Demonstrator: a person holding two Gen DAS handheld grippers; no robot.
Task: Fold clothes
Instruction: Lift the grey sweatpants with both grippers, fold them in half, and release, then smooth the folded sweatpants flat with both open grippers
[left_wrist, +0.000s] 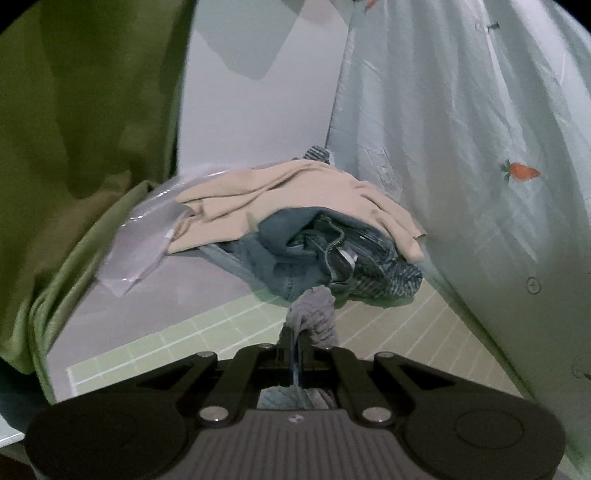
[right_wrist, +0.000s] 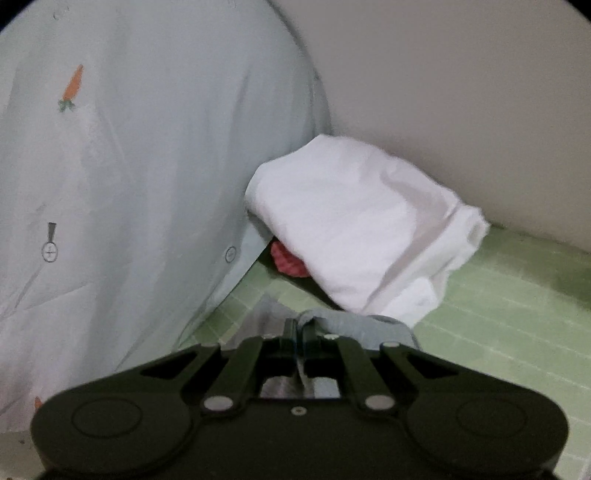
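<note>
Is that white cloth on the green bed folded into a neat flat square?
No, the white cloth lies in a rumpled heap on the green checked sheet, partly covering something red.

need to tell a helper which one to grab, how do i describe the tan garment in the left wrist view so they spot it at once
Start from the big pale sheet with carrot prints hanging on the right, then look left to the heap of clothes on the grid-patterned green surface. The tan garment is draped over the top of it, the only beige piece, above blue denim.
</note>
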